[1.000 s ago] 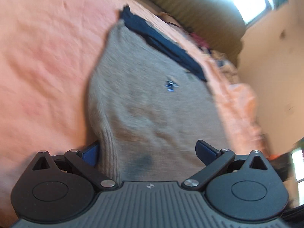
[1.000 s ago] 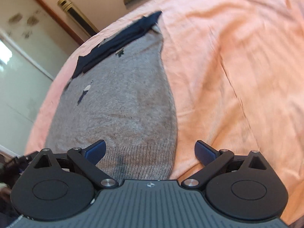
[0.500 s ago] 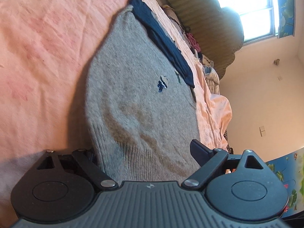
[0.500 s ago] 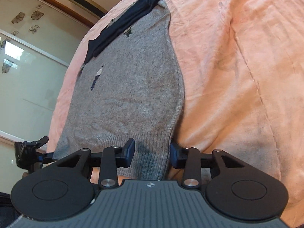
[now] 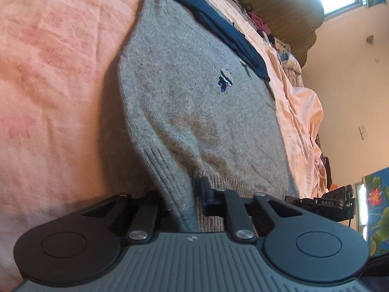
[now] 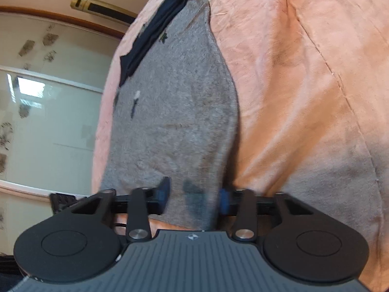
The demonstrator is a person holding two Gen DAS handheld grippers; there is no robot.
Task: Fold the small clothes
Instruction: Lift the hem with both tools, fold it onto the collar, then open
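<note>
Both tools now pinch the grey sweater [image 5: 194, 102] on the pink bedspread [image 5: 56, 77].

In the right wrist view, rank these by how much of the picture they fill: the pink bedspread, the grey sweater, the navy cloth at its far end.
1. Pink bedspread: largest.
2. Grey sweater: next.
3. Navy cloth: smallest, though it lies farthest from the camera, so it may look smaller than it really is.
</note>
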